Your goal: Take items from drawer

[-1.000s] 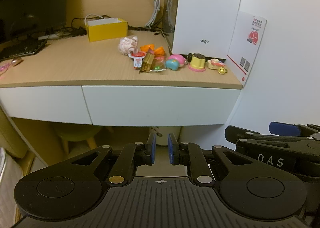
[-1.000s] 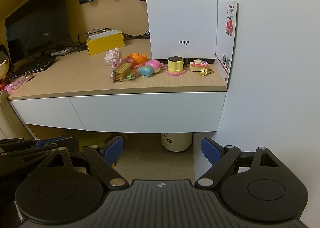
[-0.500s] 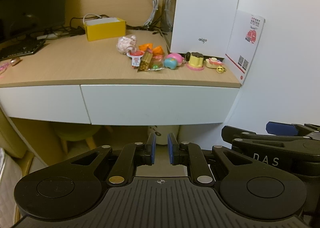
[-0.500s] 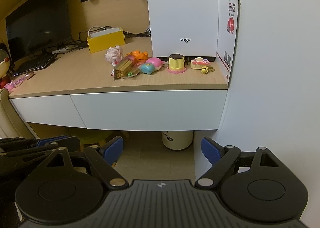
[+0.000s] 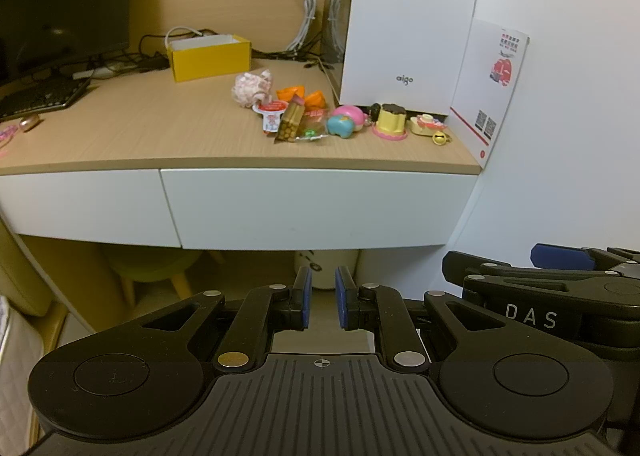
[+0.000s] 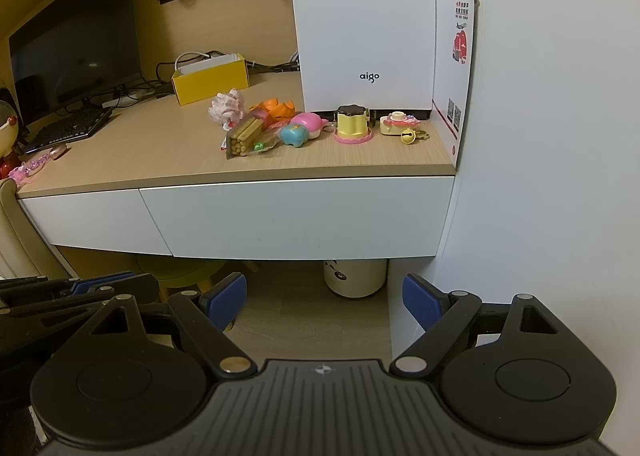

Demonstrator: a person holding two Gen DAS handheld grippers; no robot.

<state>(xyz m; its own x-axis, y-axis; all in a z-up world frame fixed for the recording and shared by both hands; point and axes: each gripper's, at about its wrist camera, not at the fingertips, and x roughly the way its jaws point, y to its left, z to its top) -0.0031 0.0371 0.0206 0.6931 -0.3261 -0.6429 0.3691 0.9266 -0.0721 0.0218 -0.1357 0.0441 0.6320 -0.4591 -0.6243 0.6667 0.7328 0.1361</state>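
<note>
the fingers [image 5: 302,298] of the left gripper [image 5: 320,298] stand narrow, with only a small gap between the blue pads and nothing in it. the fingers [image 6: 226,302] of the right gripper [image 6: 324,302] stand wide apart and hold nothing. both grippers hang in front of the desk [image 6: 140,152], lower than its top, and they touch nothing.

the drawer [image 6: 296,216] has a white front and sits closed under the right part of the desk, next to a second white front [image 6: 88,218] at its left. on the desk top, above the drawer, lies a group of small items: a pack of brown sticks [image 6: 242,136], a blue and pink toy [image 6: 298,130], a yellow toy cake [image 6: 352,124] and a small yellow bell [image 6: 408,135]. behind them stands a white box [image 6: 364,24], and a yellow box [image 6: 210,76] is further left. a white bin [image 6: 354,276] stands on the floor under the drawer.
</note>
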